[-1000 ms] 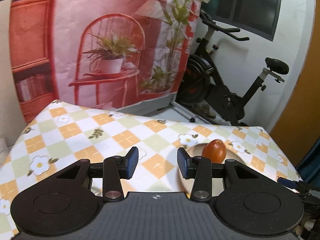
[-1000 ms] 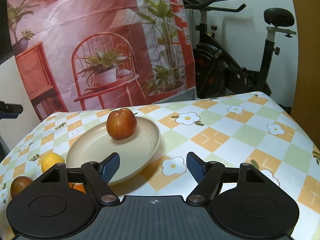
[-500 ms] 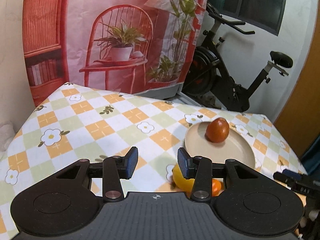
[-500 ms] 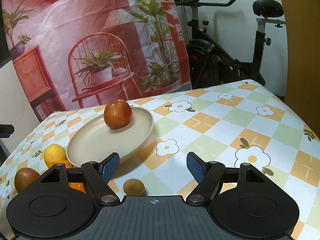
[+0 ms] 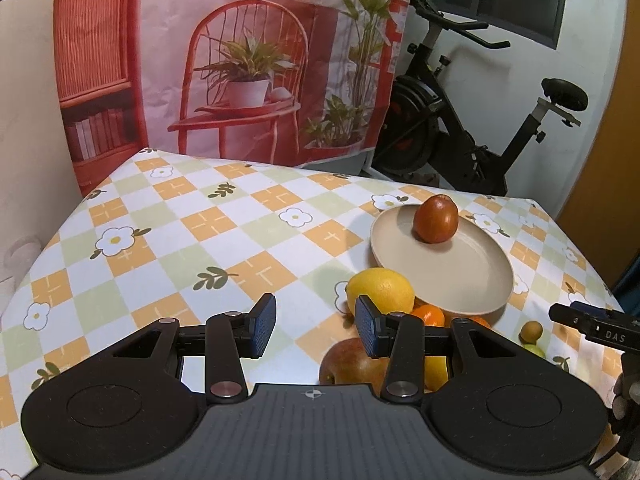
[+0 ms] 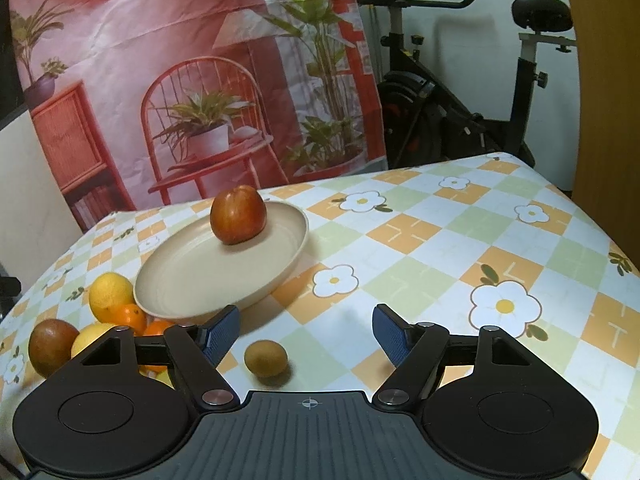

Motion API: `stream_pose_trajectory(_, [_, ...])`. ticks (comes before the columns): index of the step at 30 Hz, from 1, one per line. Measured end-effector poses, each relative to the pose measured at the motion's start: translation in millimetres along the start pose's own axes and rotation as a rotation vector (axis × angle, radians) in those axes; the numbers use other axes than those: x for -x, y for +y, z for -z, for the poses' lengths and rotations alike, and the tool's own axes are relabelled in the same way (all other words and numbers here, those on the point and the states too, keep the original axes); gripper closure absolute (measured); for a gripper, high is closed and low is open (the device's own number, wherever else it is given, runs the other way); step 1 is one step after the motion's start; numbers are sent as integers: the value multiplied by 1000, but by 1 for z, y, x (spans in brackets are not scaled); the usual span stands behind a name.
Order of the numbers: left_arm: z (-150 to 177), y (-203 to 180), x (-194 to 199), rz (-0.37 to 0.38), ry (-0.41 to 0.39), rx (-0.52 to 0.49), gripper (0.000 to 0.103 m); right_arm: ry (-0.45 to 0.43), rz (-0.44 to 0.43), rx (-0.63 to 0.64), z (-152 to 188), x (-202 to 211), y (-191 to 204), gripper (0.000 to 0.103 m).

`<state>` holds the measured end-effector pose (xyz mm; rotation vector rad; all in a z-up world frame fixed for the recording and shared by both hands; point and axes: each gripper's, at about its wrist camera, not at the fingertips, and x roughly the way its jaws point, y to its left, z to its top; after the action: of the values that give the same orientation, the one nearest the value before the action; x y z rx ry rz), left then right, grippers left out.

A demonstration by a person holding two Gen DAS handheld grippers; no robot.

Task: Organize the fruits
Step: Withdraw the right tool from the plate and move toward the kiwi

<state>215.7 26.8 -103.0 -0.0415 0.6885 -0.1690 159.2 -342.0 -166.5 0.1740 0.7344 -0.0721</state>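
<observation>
A beige plate [image 5: 472, 280] [image 6: 180, 276] on the checked tablecloth holds one red apple [image 5: 436, 219] [image 6: 239, 215]. Near the plate's front rim lie a lemon [image 5: 380, 290] [image 6: 111, 292], small oranges [image 5: 430, 315] [image 6: 134, 317] and a second red apple [image 5: 352, 364] [image 6: 52, 344]. A small brown kiwi [image 6: 266, 358] [image 5: 531, 330] lies apart on the cloth. My left gripper [image 5: 316, 330] is open and empty, with the fruit pile just right of it. My right gripper [image 6: 306, 332] is open, its jaws closing, above the kiwi with nothing between them.
The table [image 6: 500, 240] ends at the far and right edges. A printed backdrop [image 5: 240, 60] hangs behind it, and an exercise bike [image 5: 472, 140] stands at the back right. The other gripper's tip [image 5: 592, 326] shows at the right of the left wrist view.
Both views have pulled back and tilted down, so the fruit pile and the kiwi have come into sight. The left gripper drifted left of the plate. The right jaws narrowed slightly.
</observation>
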Motion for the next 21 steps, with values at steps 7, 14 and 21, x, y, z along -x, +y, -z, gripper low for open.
stream_pose_trajectory(7, [12, -7, 7, 1, 4, -9, 57, 74, -77, 109, 1, -12, 8, 54])
stream_pose_trajectory(14, [17, -10, 11, 3, 10, -18, 57, 113, -125, 141, 3, -20, 11, 66])
stream_pose_trajectory(21, [21, -14, 11, 8, 29, -25, 57, 131, -156, 157, 5, -25, 12, 76])
